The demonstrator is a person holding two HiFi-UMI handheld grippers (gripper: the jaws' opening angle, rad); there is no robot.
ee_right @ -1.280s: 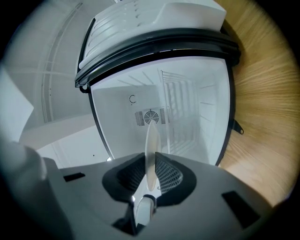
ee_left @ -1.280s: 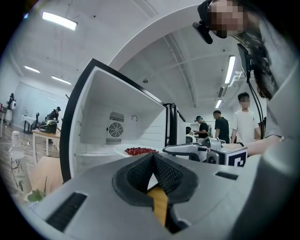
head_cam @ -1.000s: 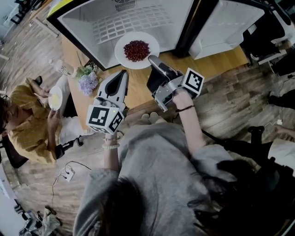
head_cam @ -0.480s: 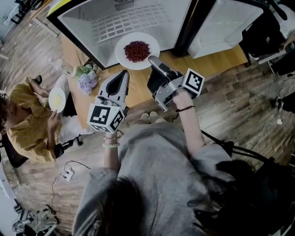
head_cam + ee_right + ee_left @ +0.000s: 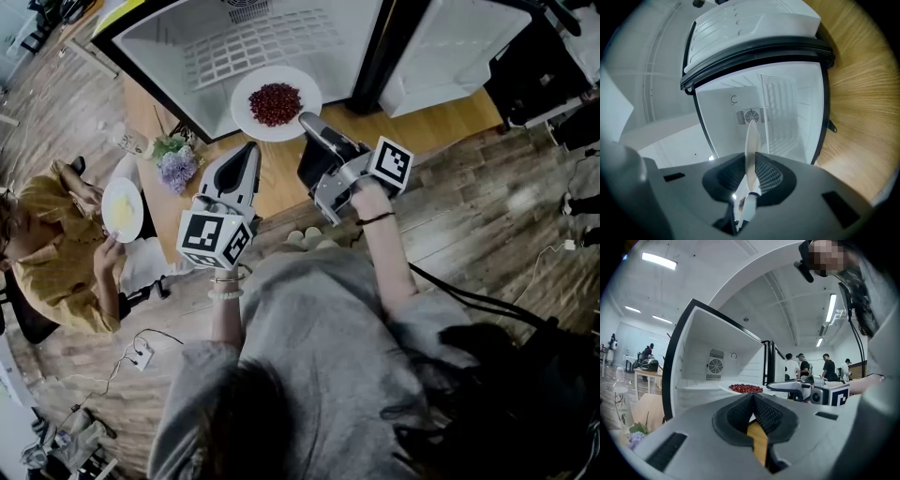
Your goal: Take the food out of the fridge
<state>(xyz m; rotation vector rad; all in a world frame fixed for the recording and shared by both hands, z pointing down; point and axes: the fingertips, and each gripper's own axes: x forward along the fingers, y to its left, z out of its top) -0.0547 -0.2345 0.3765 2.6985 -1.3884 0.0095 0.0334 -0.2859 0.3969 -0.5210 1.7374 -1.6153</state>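
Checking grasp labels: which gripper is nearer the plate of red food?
Right. The right gripper is clamped on the rim of the plate. The left gripper, shut and empty, points at the plate from just short of its near edge.

No legible words or numbers; the marker cube [image 5: 392, 166] seems to carry only coded squares

The plate [image 5: 246, 105] of food [image 5: 277, 103] sat at the open fridge's [image 5: 281, 37] mouth, up on the bench [image 5: 441, 117], with its near rim between the right gripper's [image 5: 305, 122] jaws. The left gripper [image 5: 251, 150] was just to its left, short of the plate. The flowers [image 5: 178, 167] were at the bench's left end.
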